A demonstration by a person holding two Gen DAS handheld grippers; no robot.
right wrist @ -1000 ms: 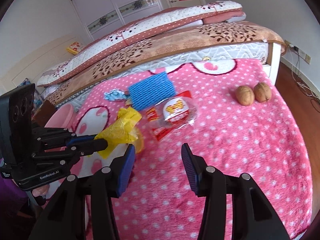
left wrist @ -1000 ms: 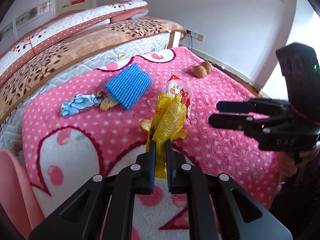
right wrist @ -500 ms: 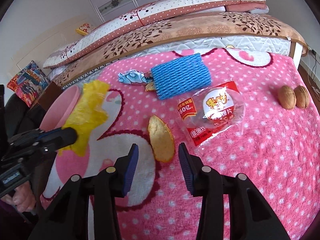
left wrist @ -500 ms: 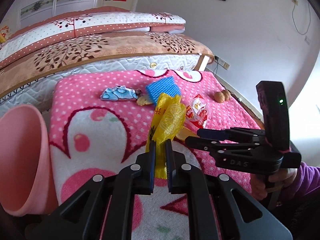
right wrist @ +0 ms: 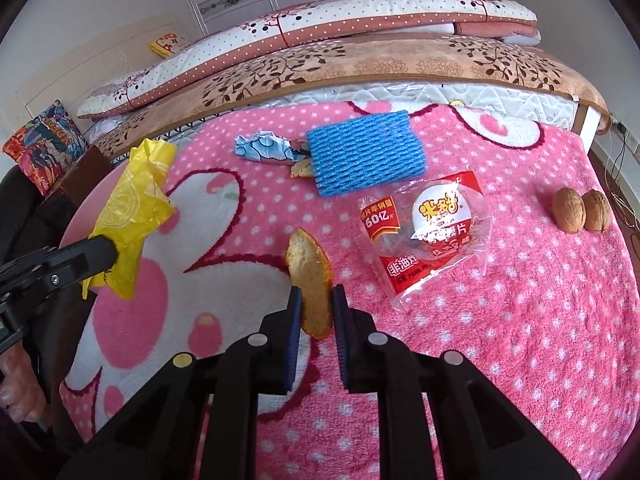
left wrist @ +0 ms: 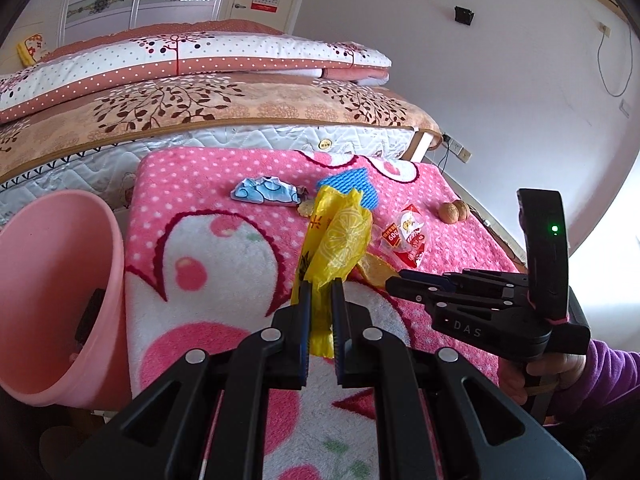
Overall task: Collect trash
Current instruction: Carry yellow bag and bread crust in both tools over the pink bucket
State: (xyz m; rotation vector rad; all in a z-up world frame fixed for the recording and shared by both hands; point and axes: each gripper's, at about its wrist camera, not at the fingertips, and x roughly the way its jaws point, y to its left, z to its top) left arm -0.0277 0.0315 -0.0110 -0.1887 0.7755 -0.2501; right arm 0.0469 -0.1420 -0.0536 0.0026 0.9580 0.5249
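Left wrist view: the left gripper (left wrist: 320, 304) pinches a light, crinkly yellow wrapper (left wrist: 340, 240) by its lower end, near the pink bin (left wrist: 60, 300).

Right wrist view: the right gripper (right wrist: 314, 308) is closing on a stiff, curled orange peel (right wrist: 310, 276); the pads seem to touch its edges.

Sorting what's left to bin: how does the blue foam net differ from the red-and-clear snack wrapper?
The blue foam net is opaque, ribbed and rectangular; the snack wrapper is see-through, glossy and crinkled, with red print. The foam net lies farther back, touching a small peel scrap; the snack wrapper lies nearer, clear of other litter. Both lie flat on the pink blanket, untouched by either gripper.
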